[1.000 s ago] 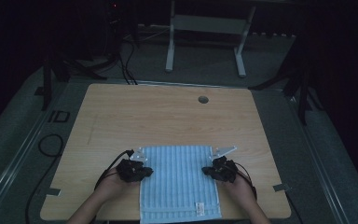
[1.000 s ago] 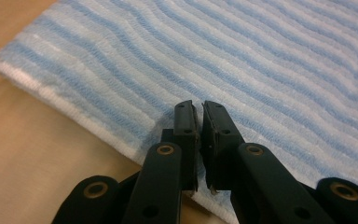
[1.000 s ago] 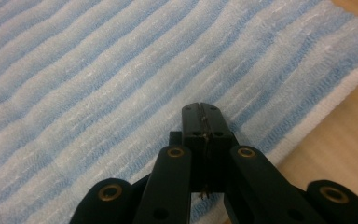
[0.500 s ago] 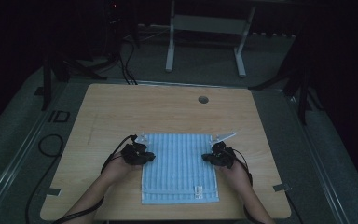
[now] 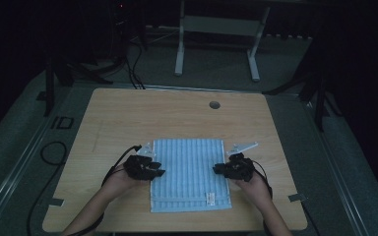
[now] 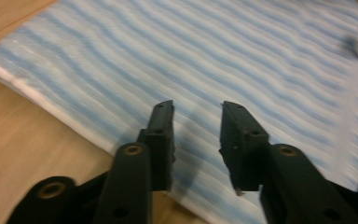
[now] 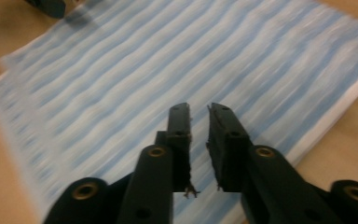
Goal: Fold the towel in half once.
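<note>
High view: a pale wooden table (image 5: 128, 118) with rounded corners bears a folded blue-and-white striped towel (image 5: 189, 172), soft and ribbed, lying flat near the front edge with a small white tag. Left gripper (image 5: 158, 172) and right gripper (image 5: 218, 169), matte black, hang over its side edges, jaws just parting, nothing between them.

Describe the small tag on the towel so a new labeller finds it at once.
Start at the wooden table, then the blue striped towel lying flat on its near half between the two grippers. Follow the towel's near edge toward its right corner: the tag is a small pale rectangle, the single break in the stripes.
</note>
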`<state>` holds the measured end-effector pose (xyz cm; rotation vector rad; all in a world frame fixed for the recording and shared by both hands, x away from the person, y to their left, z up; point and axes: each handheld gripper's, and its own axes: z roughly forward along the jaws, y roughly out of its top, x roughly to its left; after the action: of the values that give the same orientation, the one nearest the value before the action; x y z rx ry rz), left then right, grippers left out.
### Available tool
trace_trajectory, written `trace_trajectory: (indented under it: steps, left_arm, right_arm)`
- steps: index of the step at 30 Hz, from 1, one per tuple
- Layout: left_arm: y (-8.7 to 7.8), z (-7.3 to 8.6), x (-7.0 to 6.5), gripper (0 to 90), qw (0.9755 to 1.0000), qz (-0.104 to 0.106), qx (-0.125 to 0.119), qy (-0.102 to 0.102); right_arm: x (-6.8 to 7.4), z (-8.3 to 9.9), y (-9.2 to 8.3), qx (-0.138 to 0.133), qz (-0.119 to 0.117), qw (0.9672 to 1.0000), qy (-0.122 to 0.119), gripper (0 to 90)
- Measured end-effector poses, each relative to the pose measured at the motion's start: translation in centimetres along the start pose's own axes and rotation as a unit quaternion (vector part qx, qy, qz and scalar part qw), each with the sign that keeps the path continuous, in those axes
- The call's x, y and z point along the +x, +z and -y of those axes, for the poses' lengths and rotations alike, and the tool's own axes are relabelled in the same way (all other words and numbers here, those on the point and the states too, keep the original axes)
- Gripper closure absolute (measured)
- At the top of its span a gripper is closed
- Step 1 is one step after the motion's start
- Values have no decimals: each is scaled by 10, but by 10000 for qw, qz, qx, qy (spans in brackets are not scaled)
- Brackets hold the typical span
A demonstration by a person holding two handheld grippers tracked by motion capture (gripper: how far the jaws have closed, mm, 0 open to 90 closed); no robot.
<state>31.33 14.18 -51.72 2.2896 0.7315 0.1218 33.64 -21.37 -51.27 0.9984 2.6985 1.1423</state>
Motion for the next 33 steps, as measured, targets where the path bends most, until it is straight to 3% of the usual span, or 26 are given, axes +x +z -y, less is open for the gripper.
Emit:
trace_trajectory:
  steps: [5, 14, 24, 29, 33]
  left_arm:
    - [-13, 11, -20, 575, 9997, 39, 124, 214]
    - [-21, 36, -46, 546, 9993, 143, 229, 257]
    - [-10, 39, -52, 550, 9988, 177, 279, 349]
    - [-3, 37, -52, 568, 9986, 168, 307, 405]
    - [3, 37, -52, 608, 9981, 118, 414, 444]
  right_arm:
    - [19, 19, -13, 185, -82, 9996, -199, 677]
    - [35, 46, -27, 346, -10, 9988, -334, 571]
    - [36, 52, -18, 532, 33, 9973, -512, 561]
    - [39, 53, -8, 749, 112, 9945, -727, 573]
    - [40, 54, -8, 767, 269, 9928, -878, 657]
